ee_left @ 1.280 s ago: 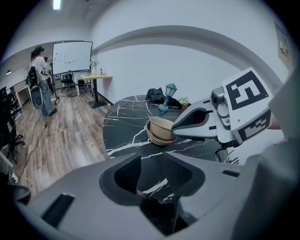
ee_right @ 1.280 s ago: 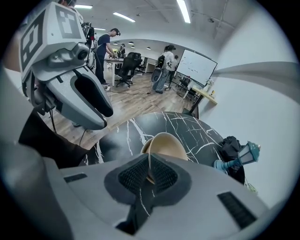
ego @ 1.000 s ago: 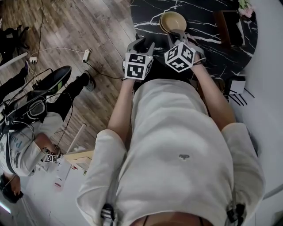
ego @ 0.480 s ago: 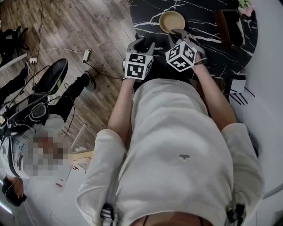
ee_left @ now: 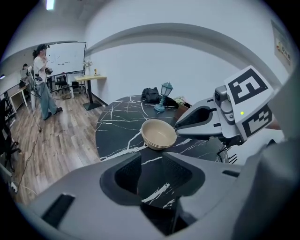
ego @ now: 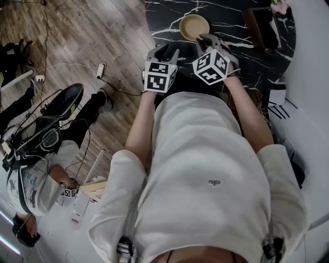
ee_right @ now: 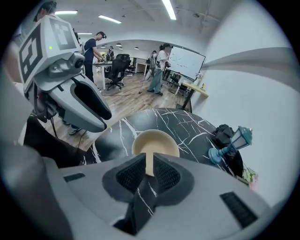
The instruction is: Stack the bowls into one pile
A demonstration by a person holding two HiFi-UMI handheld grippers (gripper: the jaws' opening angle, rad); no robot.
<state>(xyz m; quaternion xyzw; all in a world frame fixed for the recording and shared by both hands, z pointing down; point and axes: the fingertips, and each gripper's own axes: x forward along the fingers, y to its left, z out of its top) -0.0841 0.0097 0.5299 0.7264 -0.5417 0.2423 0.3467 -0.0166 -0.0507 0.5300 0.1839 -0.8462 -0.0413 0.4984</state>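
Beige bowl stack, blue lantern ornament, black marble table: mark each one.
Beige bowl stack (ee_left: 159, 133), left gripper view, inside of top bowl.
Blue lantern ornament (ee_right: 243, 136), right gripper view, lamp head.
Black marble table (ego: 231, 15), head view, bare top.

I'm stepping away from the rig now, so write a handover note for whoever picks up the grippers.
The left gripper is open and empty, short of the bowl stack.
The right gripper has its jaws narrowly apart; they have just been closing slightly. It is at the stack's rim, not visibly pinching it.
Bowls: one pile on the black table.
Done: stacking looks finished.
To do: draw the right gripper clear.
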